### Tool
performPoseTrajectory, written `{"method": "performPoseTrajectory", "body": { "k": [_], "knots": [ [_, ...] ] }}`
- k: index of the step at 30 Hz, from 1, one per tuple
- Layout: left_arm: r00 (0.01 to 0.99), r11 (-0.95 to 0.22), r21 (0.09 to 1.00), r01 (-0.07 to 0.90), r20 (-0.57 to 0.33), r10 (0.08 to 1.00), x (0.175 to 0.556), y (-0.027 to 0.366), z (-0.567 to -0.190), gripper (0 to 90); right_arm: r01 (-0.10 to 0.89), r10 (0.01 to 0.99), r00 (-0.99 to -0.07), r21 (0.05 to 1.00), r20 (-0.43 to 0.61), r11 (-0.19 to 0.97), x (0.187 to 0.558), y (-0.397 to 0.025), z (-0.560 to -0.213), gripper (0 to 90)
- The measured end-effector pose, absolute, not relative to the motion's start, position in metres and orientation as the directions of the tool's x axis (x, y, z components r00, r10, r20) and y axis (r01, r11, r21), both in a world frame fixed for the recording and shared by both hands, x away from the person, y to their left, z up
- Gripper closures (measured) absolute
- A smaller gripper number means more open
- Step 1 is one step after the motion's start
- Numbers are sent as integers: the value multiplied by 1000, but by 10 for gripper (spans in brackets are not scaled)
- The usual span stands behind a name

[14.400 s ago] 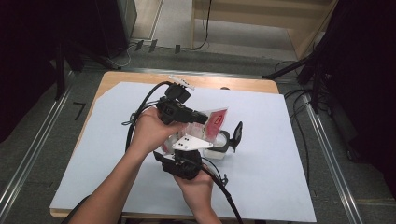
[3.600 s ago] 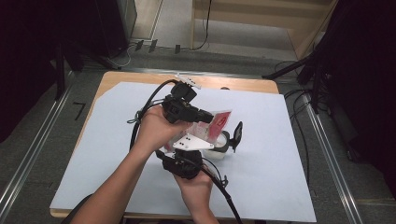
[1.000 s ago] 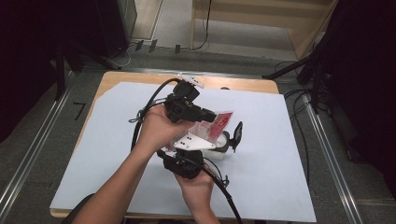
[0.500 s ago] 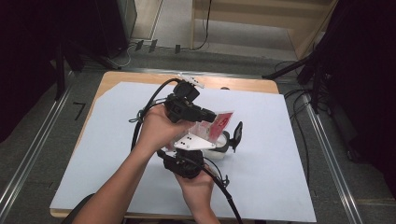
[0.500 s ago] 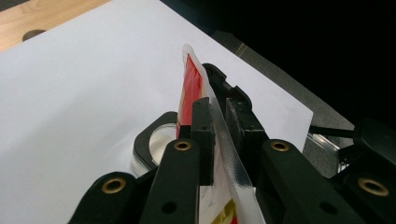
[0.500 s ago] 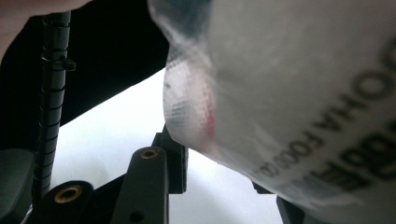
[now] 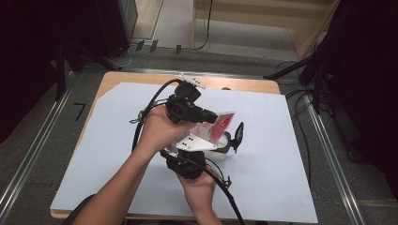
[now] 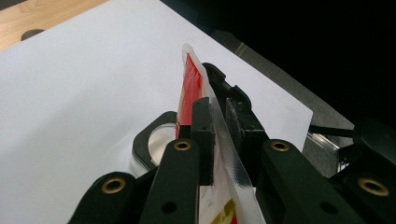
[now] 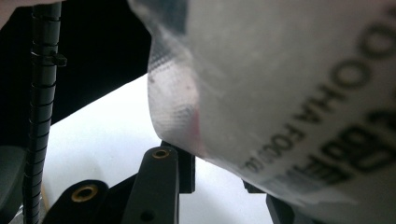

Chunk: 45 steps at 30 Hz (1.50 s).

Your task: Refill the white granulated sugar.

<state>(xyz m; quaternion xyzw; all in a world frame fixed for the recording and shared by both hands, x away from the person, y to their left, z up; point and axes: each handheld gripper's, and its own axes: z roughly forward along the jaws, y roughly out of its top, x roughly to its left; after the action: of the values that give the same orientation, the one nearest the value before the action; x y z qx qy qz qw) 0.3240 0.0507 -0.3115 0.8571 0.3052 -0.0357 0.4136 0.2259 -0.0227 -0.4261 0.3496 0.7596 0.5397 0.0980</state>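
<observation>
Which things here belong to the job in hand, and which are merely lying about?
In the job:
red and clear packet
left gripper
right gripper
black-rimmed container

Lying about:
white sheet
wooden table
floor cables

I see my left black two-jaw gripper (image 7: 213, 117) with a thick black cable looping from its rear. Its matte black jaws carry brass-ringed screw holes. My right black gripper (image 7: 220, 149) wears a grey three-cornered plate dotted with small holes and trails a ribbed black cable. Both forearms are bare.
</observation>
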Motion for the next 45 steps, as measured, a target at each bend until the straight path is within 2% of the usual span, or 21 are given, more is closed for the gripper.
{"method": "performPoseTrajectory", "body": {
  "k": [24,45],
  "knots": [
    [809,-476,683,555,-307,501,323,50,-312,827,429,636,-733,889,242,156,227,-24,-428,755],
    [816,-480,685,547,-309,489,322,50,-312,824,430,646,-727,889,234,161,229,-27,-432,900]
  ]
}}
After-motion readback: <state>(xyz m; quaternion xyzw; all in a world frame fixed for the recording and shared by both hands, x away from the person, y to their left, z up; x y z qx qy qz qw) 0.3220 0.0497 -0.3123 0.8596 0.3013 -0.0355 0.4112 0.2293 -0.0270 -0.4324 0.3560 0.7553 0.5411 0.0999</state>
